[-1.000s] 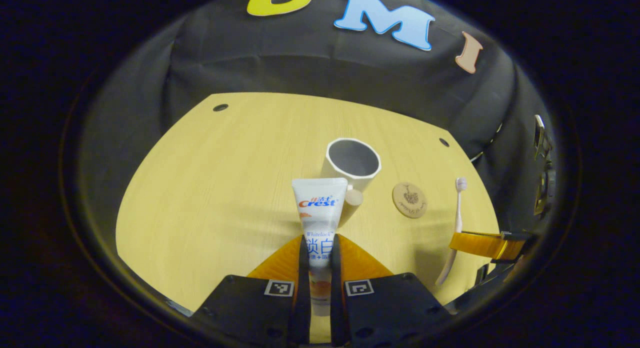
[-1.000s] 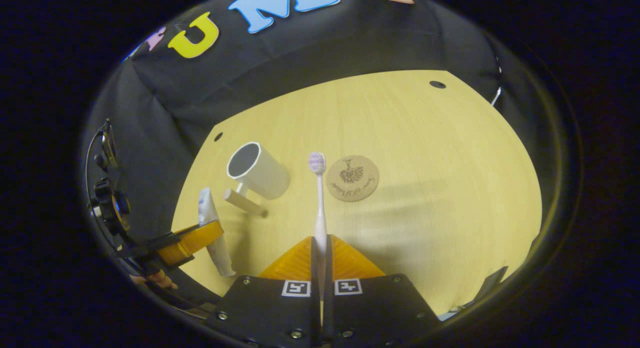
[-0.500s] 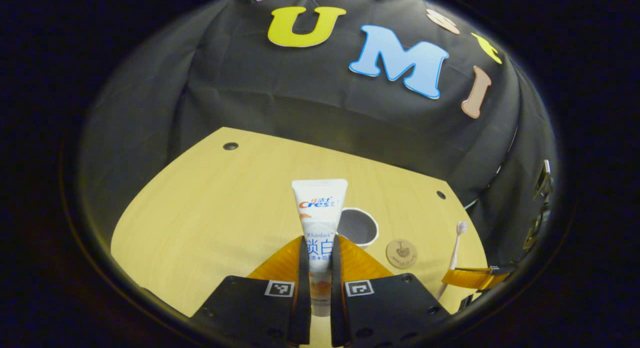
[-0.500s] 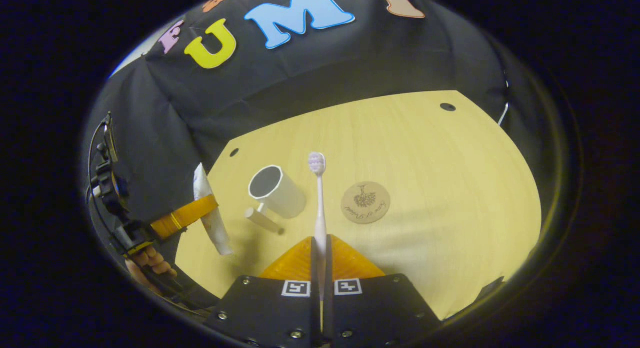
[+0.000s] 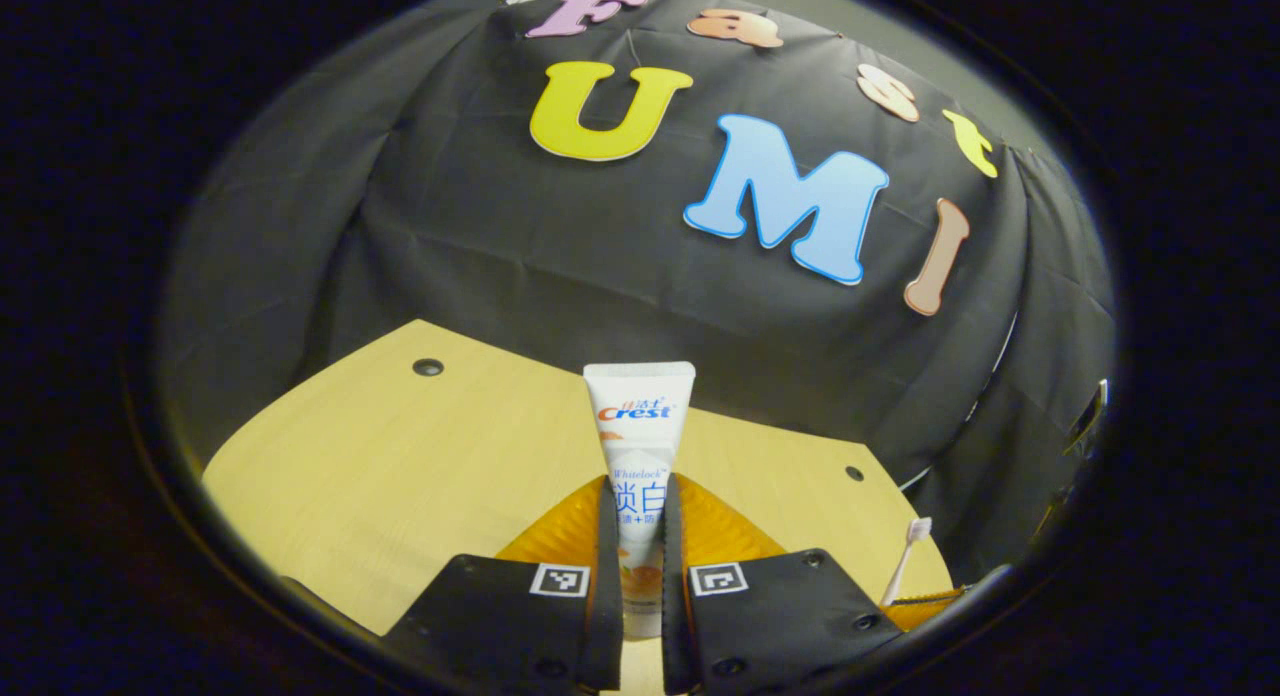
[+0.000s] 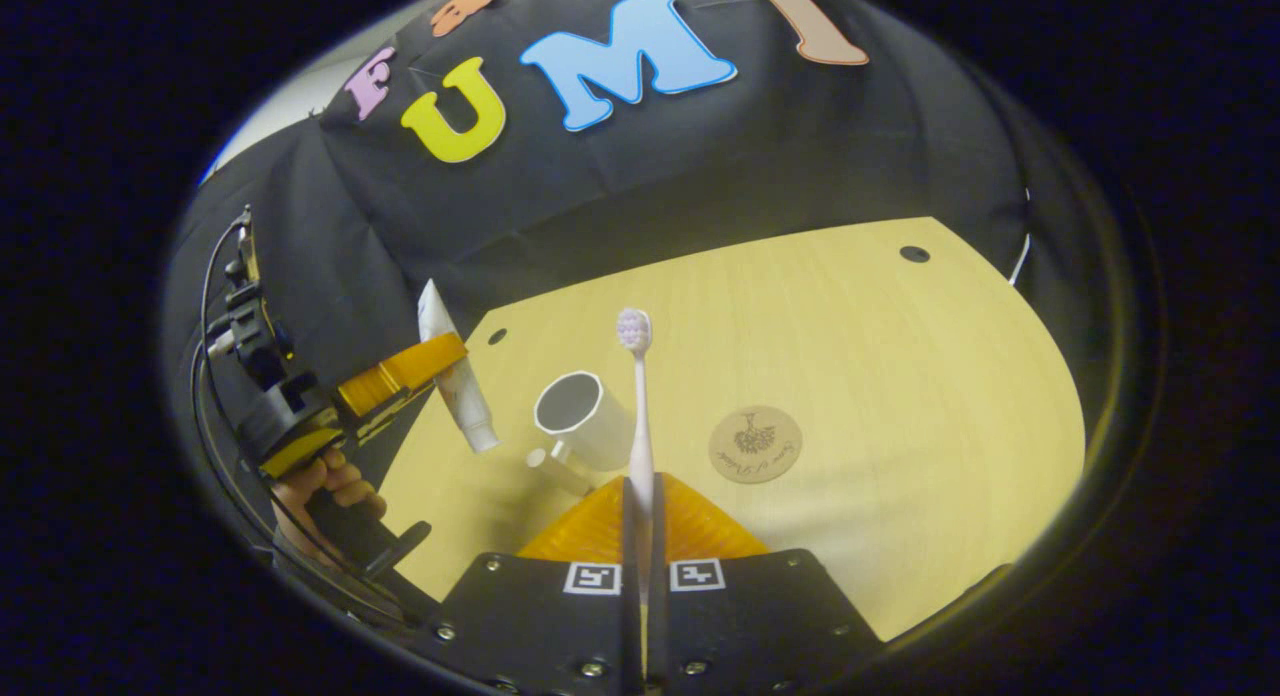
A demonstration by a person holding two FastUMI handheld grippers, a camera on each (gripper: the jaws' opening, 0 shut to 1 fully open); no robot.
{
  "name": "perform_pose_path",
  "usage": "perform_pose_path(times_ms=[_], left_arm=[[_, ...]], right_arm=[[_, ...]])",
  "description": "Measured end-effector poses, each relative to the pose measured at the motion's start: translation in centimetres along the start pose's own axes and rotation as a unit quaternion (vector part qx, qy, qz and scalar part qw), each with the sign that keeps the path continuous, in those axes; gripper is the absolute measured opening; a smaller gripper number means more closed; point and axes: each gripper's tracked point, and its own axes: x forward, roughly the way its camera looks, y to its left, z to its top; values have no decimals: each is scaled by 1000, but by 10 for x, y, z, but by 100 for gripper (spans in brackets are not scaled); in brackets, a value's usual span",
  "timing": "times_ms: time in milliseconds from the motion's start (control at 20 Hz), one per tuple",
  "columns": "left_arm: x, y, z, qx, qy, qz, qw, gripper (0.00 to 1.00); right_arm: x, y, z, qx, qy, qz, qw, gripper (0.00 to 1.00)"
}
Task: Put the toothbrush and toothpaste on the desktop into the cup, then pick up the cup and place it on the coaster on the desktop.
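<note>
While cup (image 6: 583,424) sits empty, toothpaste (image 5: 637,476), toothbrush (image 6: 638,406) claw-held aloft.

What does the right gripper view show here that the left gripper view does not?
Extra in the right gripper view: the white handled cup standing empty, the round wooden coaster beside it, and the hand holding the left gripper. Extra in the left gripper view: the printed front of the white toothpaste tube, clamped in that gripper. Shared: the tube, the pale pink toothbrush clamped in the right gripper, and the light wooden desktop.
</note>
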Motion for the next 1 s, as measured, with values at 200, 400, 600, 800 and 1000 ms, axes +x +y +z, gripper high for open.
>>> perform_pose_path(times_ms=[200, 400, 600, 800, 1000], left_arm=[[24, -17, 6, -5, -11, -29, 1000, 22], [54, -31, 1, 1, -12, -52, 999, 22], [80, -31, -21, 13, 10, -54, 998, 22], [90, -26, -46, 23, 41, -50, 998, 24], [90, -23, -65, 28, 68, -50, 996, 27]], right_arm=[[-3, 0, 0, 1, -3, -10, 1000, 3], [-9, -2, -2, 8, -3, -18, 1000, 4], [-8, -2, -5, 15, 1, -26, 1000, 4], [-7, -4, -6, 26, 8, -32, 999, 4], [-7, -4, -7, 29, 11, -36, 999, 4]])
